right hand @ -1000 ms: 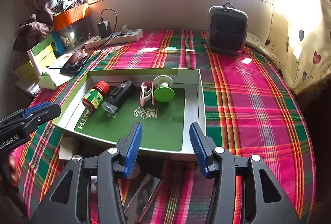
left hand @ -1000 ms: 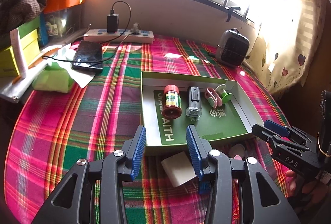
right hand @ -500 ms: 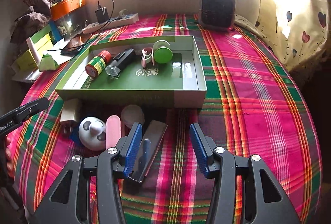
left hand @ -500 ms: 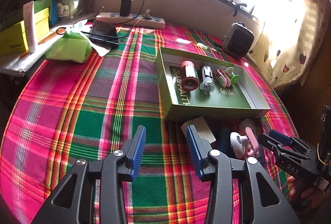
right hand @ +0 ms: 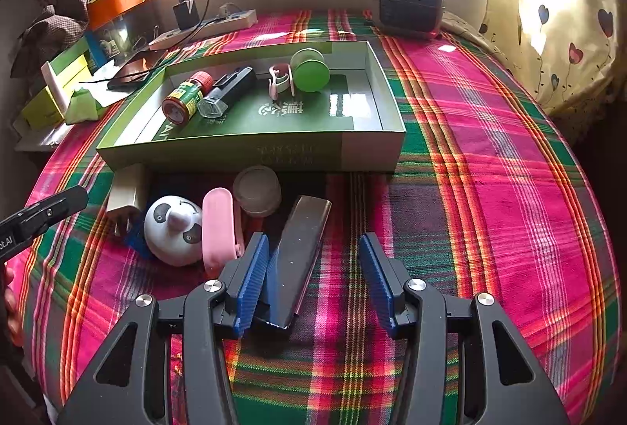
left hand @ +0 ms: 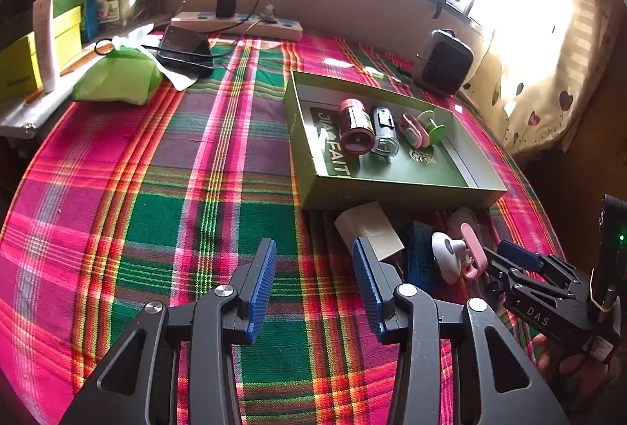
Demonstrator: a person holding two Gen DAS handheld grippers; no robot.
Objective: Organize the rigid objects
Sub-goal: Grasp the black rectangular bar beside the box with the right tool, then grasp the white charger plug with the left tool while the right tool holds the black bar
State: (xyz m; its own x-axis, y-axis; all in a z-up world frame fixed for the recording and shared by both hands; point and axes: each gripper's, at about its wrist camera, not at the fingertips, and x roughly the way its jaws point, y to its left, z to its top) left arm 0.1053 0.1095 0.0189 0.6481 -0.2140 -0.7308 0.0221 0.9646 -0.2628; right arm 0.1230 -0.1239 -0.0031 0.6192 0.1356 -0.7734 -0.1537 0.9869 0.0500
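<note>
A green box (right hand: 368, 146) (left hand: 392, 191) on the plaid cloth holds a red-capped bottle (right hand: 186, 97), a black flashlight (right hand: 229, 89), a pink clip (right hand: 279, 80) and a green spool (right hand: 311, 70). In front of the box lie a white charger (right hand: 125, 195), a panda toy (right hand: 172, 229), a pink case (right hand: 217, 225), a round clear lid (right hand: 256, 189) and a dark flat bar (right hand: 299, 248). My right gripper (right hand: 315, 278) is open over the cloth, with the bar beside its left finger. My left gripper (left hand: 313, 282) is open and empty, left of the charger (left hand: 368, 229).
A small black heater (right hand: 409, 1) stands at the back right. A power strip (right hand: 203, 27), a phone (left hand: 184, 48), a green bag (left hand: 117, 80) and yellow boxes (left hand: 23, 64) crowd the back left. A curtain (right hand: 568, 13) hangs at the right.
Both grippers have pulled back from over the box towards the near side of the table. The loose things in front of the box have come into view. Both stay open.
</note>
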